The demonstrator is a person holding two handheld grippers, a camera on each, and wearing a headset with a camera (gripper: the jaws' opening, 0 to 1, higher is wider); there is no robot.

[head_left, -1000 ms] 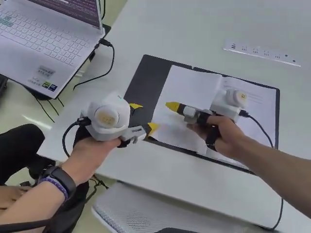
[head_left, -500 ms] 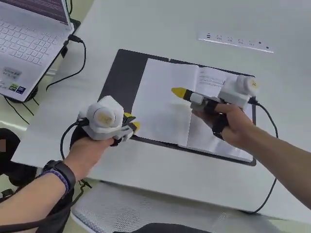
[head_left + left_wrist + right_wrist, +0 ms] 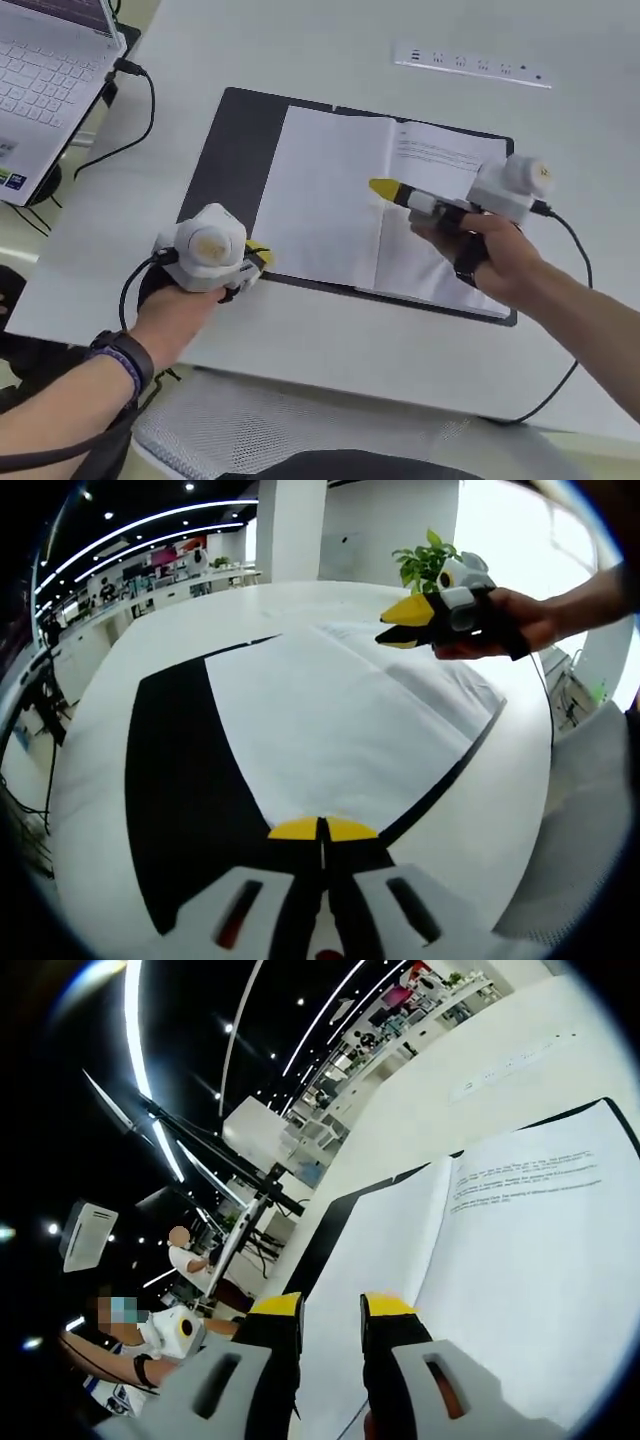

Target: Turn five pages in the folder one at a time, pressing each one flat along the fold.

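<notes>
Left tongs closed and empty at the near-left corner of the folder, which lies open by the front edge of the tabletop, right tongs narrowly parted, empty, over its fold; risk: press lands off the fold, so the left page lifts back or creases.

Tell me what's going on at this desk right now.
A person holds a gripper in each hand over an open black folder on a white table. The right gripper, jaws slightly apart and holding nothing, hovers above the pages near the fold. The left gripper, jaws shut, sits at the folder's near left corner. A blank page lies on the left, a printed page on the right.
</notes>
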